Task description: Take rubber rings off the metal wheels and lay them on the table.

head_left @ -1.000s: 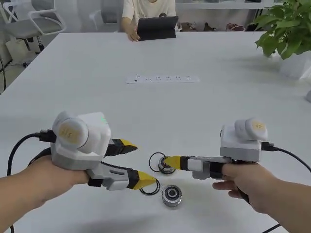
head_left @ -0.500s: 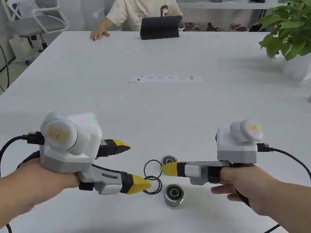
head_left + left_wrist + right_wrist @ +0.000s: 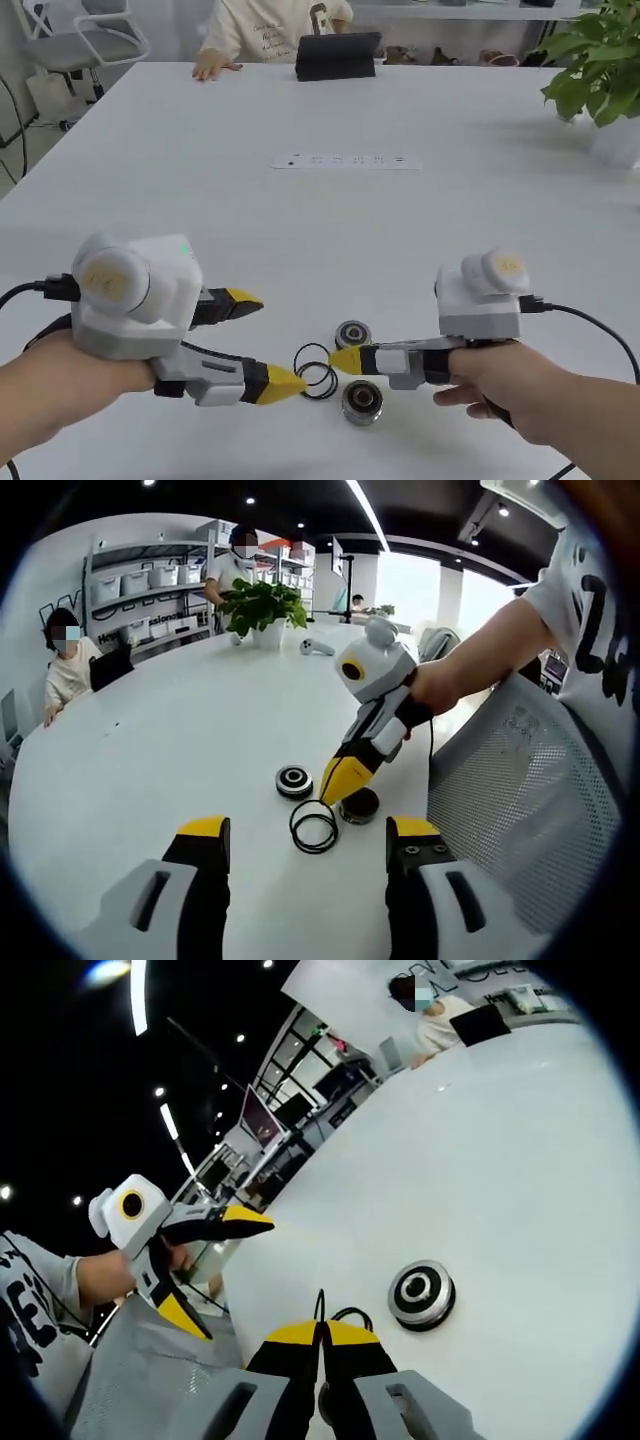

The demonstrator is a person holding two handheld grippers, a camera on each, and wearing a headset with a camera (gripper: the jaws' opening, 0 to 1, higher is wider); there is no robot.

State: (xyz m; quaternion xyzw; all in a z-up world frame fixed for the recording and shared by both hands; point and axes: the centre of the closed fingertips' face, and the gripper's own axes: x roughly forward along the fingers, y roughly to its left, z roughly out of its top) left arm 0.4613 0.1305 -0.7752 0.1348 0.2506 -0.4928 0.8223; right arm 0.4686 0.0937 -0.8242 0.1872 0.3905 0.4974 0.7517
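Observation:
Two black rubber rings (image 3: 315, 367) lie overlapping on the white table (image 3: 330, 230), seen too in the left gripper view (image 3: 314, 826). One metal wheel (image 3: 352, 333) sits just behind them and a second wheel (image 3: 362, 398) just in front. My right gripper (image 3: 343, 360) reaches in from the right between the wheels, shut, with a thin ring edge (image 3: 320, 1305) pinched at its tips (image 3: 320, 1338). A wheel (image 3: 421, 1294) lies to its right. My left gripper (image 3: 262, 340) hangs wide open left of the rings, nothing between its jaws (image 3: 308, 828).
A flush power strip (image 3: 345, 160) sits mid-table. At the far end a person (image 3: 265, 25) sits behind a dark tablet (image 3: 337, 55). A potted plant (image 3: 600, 75) stands at the back right. Cables (image 3: 590, 325) trail from both grippers.
My right gripper has drawn its ring away from the rear wheel and brought it down beside the other ring. The left gripper stays open in place. The head camera has shifted slightly.

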